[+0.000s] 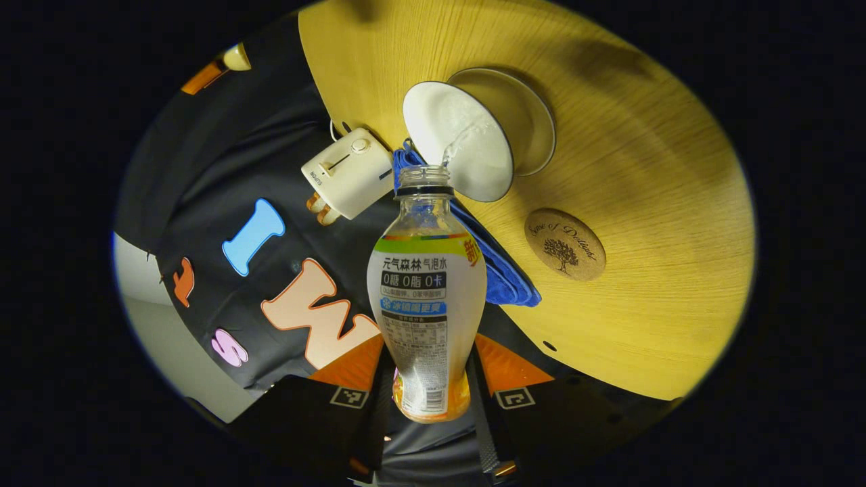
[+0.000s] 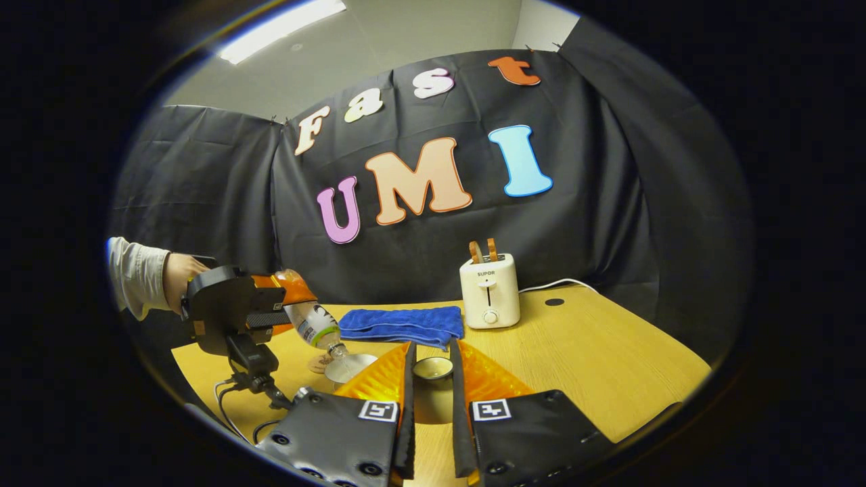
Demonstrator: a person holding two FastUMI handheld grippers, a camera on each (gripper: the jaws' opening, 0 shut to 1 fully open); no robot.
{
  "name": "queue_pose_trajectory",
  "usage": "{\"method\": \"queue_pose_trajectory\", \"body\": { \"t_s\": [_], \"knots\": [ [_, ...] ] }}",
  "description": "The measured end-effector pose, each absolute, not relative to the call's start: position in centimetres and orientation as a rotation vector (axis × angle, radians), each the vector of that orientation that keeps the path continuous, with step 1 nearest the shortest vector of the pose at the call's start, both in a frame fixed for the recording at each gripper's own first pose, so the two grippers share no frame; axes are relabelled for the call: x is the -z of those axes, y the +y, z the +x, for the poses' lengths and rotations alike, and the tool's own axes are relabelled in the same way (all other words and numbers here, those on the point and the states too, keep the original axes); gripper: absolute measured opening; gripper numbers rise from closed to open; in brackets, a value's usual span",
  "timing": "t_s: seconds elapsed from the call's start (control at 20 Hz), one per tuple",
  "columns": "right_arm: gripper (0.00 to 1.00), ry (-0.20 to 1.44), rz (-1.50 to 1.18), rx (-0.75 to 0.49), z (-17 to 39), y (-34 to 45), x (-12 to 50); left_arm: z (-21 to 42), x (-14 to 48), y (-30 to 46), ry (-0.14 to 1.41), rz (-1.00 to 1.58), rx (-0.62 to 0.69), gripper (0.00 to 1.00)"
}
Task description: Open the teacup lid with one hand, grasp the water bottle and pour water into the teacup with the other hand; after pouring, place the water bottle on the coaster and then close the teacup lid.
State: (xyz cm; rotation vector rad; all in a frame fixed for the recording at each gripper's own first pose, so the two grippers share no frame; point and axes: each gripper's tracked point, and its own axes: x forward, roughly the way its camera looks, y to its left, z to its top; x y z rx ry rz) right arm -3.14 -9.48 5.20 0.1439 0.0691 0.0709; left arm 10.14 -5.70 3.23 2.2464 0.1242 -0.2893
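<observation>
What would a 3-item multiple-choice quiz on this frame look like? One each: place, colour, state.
1. Where is the folded towel?
A. beside the toaster
B. under the teacup
C. on the coaster

2. What colour is the towel?
A. green
B. blue
C. red

3. What is the water bottle doing?
A. standing on the coaster
B. lying on the table
C. tilted over the teacup, water running out

Answers: A, it lies on the table next to the toaster; B, plainly blue in both views; C, the left gripper holds it mouth-down, the coaster bare.
</observation>
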Motion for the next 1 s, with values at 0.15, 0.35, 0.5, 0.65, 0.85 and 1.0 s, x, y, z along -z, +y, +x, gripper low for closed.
{"method": "queue_pose_trajectory", "body": {
  "t_s": [0.15, 0.35, 0.5, 0.65, 0.85, 1.0],
  "knots": [
    [0.25, 0.076, 0.141, -0.072, -3.1, -9.3, -4.9, 10.1, -3.0, -5.7, 0.132, 2.264, 0.295, 0.53],
    [0.25, 0.083, 0.13, -0.085, -3.1, -8.6, -4.6, 9.8, -2.7, -5.3, 0.145, 2.256, 0.303, 0.52],
    [0.25, 0.088, 0.126, -0.093, -3.0, -8.1, -4.5, 9.8, -2.2, -4.9, 0.16, 2.251, 0.311, 0.51],
    [0.25, 0.092, 0.122, -0.097, -3.1, -7.9, -4.3, 9.6, -1.7, -4.3, 0.179, 2.244, 0.317, 0.52],
    [0.23, 0.09, 0.118, -0.1, -3.1, -7.8, -4.3, 9.4, -1.5, -3.8, 0.196, 2.233, 0.316, 0.52],
    [0.25, 0.091, 0.114, -0.104, -3.2, -7.7, -4.4, 9.4, -1.2, -3.5, 0.217, 2.184, 0.325, 0.53]
  ]
}}
